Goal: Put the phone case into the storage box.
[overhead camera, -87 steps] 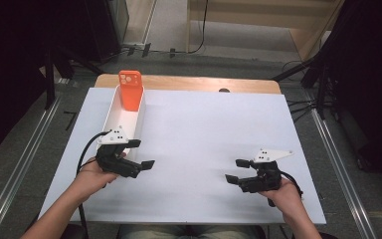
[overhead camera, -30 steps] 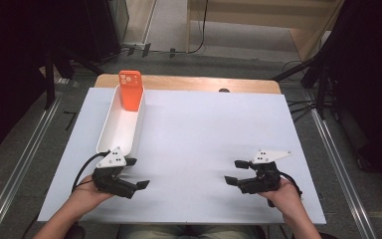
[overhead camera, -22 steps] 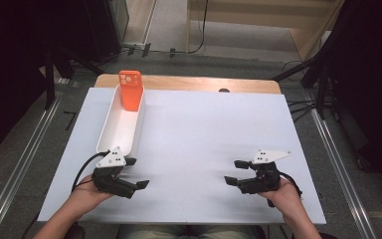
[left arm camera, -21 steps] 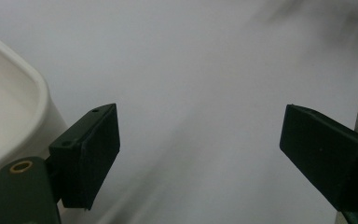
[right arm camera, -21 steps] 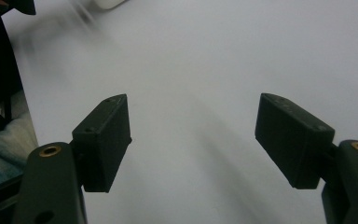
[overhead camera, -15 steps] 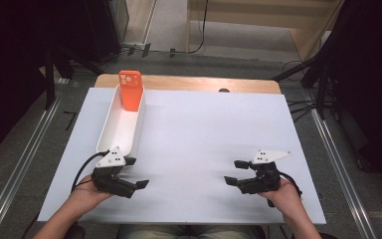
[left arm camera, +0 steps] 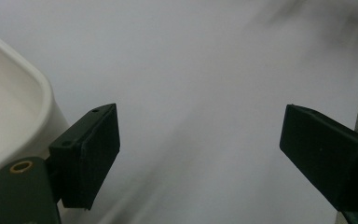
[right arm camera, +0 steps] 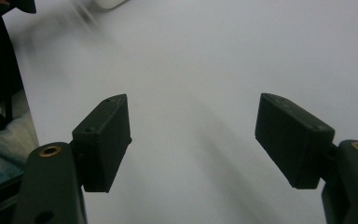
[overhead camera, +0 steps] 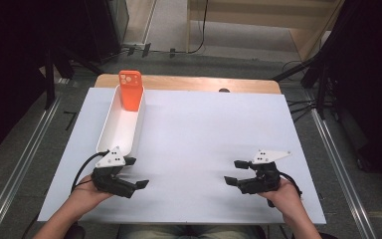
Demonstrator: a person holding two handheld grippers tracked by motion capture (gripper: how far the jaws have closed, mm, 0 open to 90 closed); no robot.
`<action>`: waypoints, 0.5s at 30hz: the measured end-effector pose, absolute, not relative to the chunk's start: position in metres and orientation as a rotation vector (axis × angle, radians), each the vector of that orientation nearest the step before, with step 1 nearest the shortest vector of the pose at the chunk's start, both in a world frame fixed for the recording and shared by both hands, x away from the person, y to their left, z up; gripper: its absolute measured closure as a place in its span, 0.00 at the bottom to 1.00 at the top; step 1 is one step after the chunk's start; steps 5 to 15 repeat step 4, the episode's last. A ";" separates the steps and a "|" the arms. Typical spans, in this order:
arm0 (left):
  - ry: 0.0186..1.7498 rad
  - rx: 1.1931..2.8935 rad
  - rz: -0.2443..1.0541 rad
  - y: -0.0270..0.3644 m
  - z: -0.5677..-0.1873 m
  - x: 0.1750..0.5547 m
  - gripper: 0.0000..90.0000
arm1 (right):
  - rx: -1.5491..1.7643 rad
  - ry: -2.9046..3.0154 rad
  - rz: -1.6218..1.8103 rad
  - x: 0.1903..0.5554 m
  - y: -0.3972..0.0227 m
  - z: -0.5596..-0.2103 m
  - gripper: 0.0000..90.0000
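Grippers are resting low over the near part of the white table (overhead camera: 204,129), the left gripper (overhead camera: 135,174) at the near left and the right gripper (overhead camera: 235,173) at the near right, both with jaws spread wide and holding nothing. A long white tray (overhead camera: 113,132) is lying along the left side, its near end just beside the left gripper. An orange phone (overhead camera: 130,89) is standing tilted against the tray's far end.
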State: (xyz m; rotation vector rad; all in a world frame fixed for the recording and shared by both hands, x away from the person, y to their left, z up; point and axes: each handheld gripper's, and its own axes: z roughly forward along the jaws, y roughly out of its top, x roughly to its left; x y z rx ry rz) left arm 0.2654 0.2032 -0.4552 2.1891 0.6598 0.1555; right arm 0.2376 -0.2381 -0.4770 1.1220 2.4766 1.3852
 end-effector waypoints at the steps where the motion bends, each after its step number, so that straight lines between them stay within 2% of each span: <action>1: 0.660 2.189 0.155 0.203 -0.455 0.265 0.13 | 1.121 2.479 1.387 0.238 -0.238 -0.477 0.28; 15: 0.660 2.187 0.153 0.203 -0.455 0.265 0.13 | 1.120 2.478 1.386 0.238 -0.238 -0.477 0.28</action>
